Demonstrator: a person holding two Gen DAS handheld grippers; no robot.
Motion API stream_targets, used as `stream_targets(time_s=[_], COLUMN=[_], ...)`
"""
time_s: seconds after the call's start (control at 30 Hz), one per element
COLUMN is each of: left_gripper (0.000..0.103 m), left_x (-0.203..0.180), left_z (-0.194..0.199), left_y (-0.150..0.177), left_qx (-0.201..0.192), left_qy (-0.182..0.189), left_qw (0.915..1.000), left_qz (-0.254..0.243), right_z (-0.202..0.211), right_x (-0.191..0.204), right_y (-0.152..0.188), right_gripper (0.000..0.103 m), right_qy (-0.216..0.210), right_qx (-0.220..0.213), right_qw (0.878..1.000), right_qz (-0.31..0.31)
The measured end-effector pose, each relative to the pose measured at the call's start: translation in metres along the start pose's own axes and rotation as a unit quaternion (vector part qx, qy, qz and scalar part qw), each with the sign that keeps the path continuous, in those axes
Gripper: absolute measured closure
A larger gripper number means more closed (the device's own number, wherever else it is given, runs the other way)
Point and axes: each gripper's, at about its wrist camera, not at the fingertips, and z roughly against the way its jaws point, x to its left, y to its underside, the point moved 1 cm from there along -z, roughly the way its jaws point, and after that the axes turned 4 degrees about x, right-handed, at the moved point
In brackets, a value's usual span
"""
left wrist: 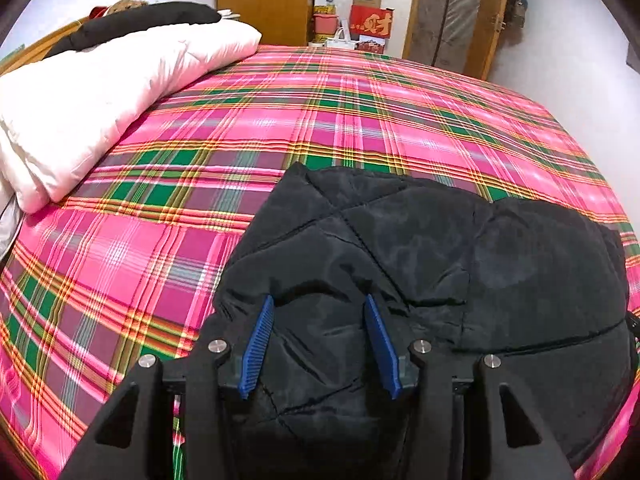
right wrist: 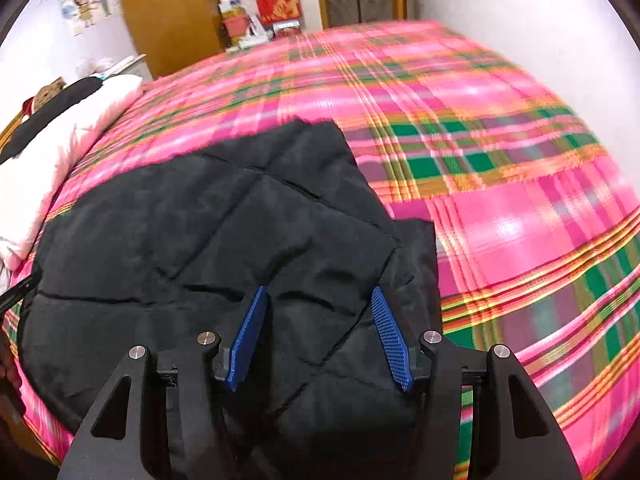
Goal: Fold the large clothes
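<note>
The black jacket (left wrist: pixel 420 264) lies folded on the plaid bedspread (left wrist: pixel 280 120), near the white quilt (left wrist: pixel 100 100). Left gripper (left wrist: pixel 318 300) and right gripper (right wrist: pixel 318 292) hover half-open, holding nothing (puffy layers): a shallow pinch could slip and unfold it

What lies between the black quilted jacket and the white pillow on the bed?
Only bare plaid bedsheet: in the left wrist view, the black quilted jacket and white pillow lie apart with nothing else between them.
</note>
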Motion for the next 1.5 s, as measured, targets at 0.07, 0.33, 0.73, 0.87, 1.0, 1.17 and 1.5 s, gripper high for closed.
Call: stream_targets(time_s=[0.07, 0.33, 0.73, 0.87, 1.0, 1.17, 1.5], left_gripper=[0.051, 0.048, 0.048, 0.05, 0.05, 0.05, 0.05], left_x=[-0.004, -0.001, -0.003, -0.006, -0.01, -0.055, -0.125], left_z=[-0.006, -0.015, -0.015, 0.002, 0.039, 0.042, -0.037], left_y=[0.002, -0.001, 0.0, -0.004, -0.002, -0.013, -0.043], left_qx=[-0.001, -0.009, -0.012, -0.019, -0.054, -0.055, 0.004], left_qy=[-0.006, 0.013, 0.007, -0.006, 0.042, 0.124, 0.121], left_qw=[0.9999, 0.9999, 0.9999, 0.9996, 0.9974, 0.9895, 0.9854], left_qz=[-0.013, -0.004, -0.009, -0.019, -0.02, -0.049, -0.12], right_z=[-0.002, -0.01, -0.007, 0.018, 0.053, 0.058, -0.027], right_x=[0.002, -0.003, 0.001, 0.004, 0.012, 0.044, 0.069], right_y=[0.007, 0.011, 0.007, 0.005, 0.011, -0.001, -0.04], right_gripper=[0.048, 0.046, 0.046, 0.046, 0.046, 0.046, 0.044], right_qy=[0.0, -0.005, 0.009, 0.021, 0.005, -0.024, -0.031], right_qx=[-0.002, -0.008, -0.008, -0.013, -0.043, -0.05, 0.009], right_qw=[1.0, 1.0, 1.0, 0.999, 0.998, 0.997, 0.997], right_qz=[0.001, 0.014, 0.025, 0.023, 0.034, 0.058, 0.075])
